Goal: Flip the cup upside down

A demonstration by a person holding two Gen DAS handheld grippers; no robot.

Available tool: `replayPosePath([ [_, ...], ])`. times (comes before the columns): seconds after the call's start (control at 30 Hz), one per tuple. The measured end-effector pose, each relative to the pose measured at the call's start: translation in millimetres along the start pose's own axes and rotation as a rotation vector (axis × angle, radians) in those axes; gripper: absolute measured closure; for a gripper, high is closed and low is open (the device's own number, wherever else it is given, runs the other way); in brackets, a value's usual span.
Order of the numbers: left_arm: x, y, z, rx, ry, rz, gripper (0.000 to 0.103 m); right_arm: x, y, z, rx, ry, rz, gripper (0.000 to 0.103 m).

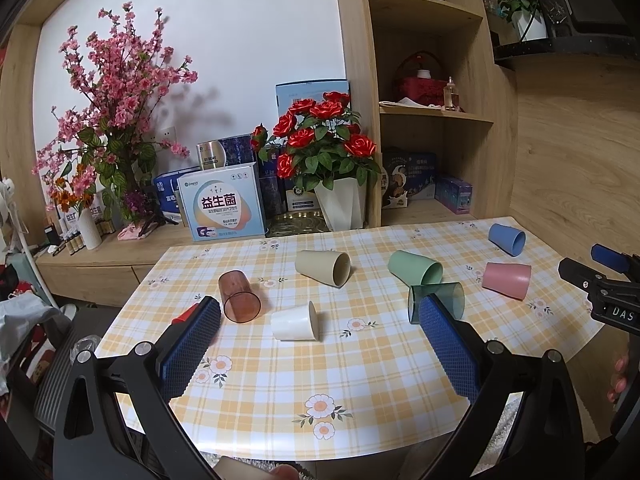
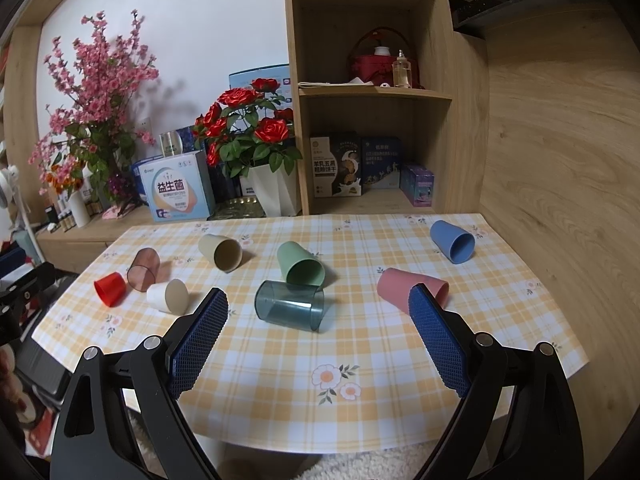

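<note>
Several cups lie on their sides on the yellow plaid table (image 1: 280,392) (image 2: 280,380): white (image 1: 294,322) (image 2: 168,297), clear brown (image 1: 239,297) (image 2: 143,265), beige (image 1: 323,266) (image 2: 220,252), green (image 1: 414,267) (image 2: 300,263), clear teal (image 1: 444,298) (image 2: 289,306), pink (image 1: 506,280) (image 2: 396,286), blue (image 1: 506,239) (image 2: 452,241), red (image 2: 110,288). My left gripper (image 1: 320,312) is open and empty, with the white cup just beyond its fingertips. My right gripper (image 2: 318,304) is open and empty, with the teal cup just beyond its fingertips; it also shows at the right edge of the left wrist view (image 1: 600,276).
A white pot of red roses (image 1: 344,204) (image 2: 276,192), boxes (image 1: 222,204) (image 2: 176,192) and pink blossoms (image 1: 112,120) stand on the sideboard behind the table. A wooden shelf unit (image 2: 372,92) rises at the back right.
</note>
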State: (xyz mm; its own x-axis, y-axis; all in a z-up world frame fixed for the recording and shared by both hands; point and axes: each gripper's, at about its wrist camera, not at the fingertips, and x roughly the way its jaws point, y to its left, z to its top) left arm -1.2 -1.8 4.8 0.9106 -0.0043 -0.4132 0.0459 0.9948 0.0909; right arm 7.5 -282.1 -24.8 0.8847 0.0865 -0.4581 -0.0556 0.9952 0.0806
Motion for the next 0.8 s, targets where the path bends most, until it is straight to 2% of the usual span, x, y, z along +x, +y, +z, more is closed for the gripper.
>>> replayPosePath([
  [0.8,7.0,1.9,-5.1,-0.021,0.032,-0.022,0.006,2.8,1.8,-6.3,0.008,0.023,0.002,0.014],
])
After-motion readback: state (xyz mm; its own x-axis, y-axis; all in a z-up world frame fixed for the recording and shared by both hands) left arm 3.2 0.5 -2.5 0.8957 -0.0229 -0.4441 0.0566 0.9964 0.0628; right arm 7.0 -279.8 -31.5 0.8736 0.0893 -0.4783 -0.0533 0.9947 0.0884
